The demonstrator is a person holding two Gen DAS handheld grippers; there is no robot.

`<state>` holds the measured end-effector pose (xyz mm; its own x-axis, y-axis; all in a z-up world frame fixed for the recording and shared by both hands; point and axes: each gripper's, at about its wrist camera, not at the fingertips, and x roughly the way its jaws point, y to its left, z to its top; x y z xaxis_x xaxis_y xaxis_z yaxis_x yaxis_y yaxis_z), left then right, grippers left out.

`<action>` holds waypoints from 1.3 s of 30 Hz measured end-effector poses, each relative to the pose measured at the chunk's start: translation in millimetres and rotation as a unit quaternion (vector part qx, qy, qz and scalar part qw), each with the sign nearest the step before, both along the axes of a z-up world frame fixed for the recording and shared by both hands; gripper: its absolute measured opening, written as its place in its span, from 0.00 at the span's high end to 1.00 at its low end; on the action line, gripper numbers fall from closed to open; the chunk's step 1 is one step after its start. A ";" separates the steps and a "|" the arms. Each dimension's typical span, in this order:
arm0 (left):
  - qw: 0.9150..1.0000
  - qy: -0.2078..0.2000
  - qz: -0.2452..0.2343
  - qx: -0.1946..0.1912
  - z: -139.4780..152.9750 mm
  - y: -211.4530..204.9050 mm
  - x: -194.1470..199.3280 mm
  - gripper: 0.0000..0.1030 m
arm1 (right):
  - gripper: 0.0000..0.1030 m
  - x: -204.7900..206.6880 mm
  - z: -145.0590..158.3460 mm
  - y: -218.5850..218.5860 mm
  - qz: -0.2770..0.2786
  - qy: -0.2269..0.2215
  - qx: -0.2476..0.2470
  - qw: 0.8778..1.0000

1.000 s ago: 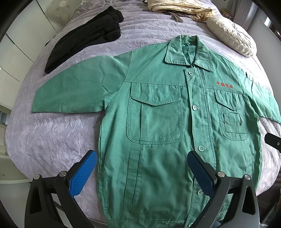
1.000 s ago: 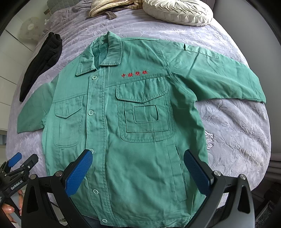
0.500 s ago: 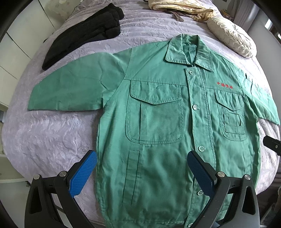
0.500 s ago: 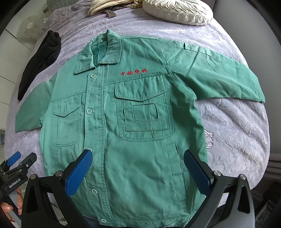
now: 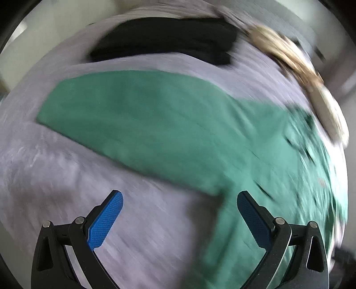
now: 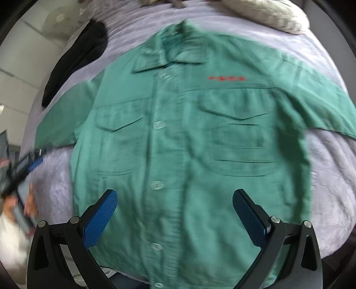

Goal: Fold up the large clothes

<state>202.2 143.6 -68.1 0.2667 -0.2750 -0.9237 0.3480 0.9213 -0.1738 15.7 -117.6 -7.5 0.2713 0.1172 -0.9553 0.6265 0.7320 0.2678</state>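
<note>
Two hand-held grippers: both are being held with jaws spread wide and nothing between the blue pads, presumably so that cloth can be taken once an edge is reached.
Jacket: the green jacket (image 6: 178,137) is lying flat and face up on the bed (image 6: 329,173), buttoned down the front, collar toward the far end; this spread-out layout is judged to be the starting state for folding, with no fold made yet.
Left hand-held gripper (image 5: 180,200): it is being aimed over the bedcover just beside the jacket's left sleeve (image 5: 133,115), where sleeve meets body; the view is heavily blurred, so fine detail cannot be told. The sleeve is judged to be its target, since it is stretched out sideways and must be brought in first.
Right hand-held gripper (image 6: 174,199): it is being held above the lower front of the jacket, near the button line, not touching the cloth as far as can be told.
Other things on the bed: a black garment (image 6: 73,60) is lying well apart beyond the left sleeve, and a pale cushion (image 6: 267,13) is lying beyond the collar, both out of the folding area.
Risk: the sleeve cloth is thin and flat on the bedcover, so the cover could be pinched along with it.
</note>
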 end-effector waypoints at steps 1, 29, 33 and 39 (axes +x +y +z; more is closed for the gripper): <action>1.000 -0.003 0.028 0.003 -9.6 16.1 21.8 0.00 | 0.00 7.8 -4.2 7.4 0.007 0.002 0.002 1.000; 0.963 -0.138 -0.116 -0.199 98.9 -76.1 41.7 0.94 | 0.01 46.4 -33.8 13.0 0.001 -0.106 0.013 0.994; 0.940 -0.129 -0.238 -0.209 105.2 -185.9 -32.6 0.94 | 0.01 12.8 -22.7 -25.1 -0.043 -0.115 -0.013 0.992; 0.927 -0.112 -0.352 -0.062 18.5 -298.6 -132.4 0.93 | 0.01 -42.0 -39.4 -86.7 -0.113 -0.093 -0.011 0.989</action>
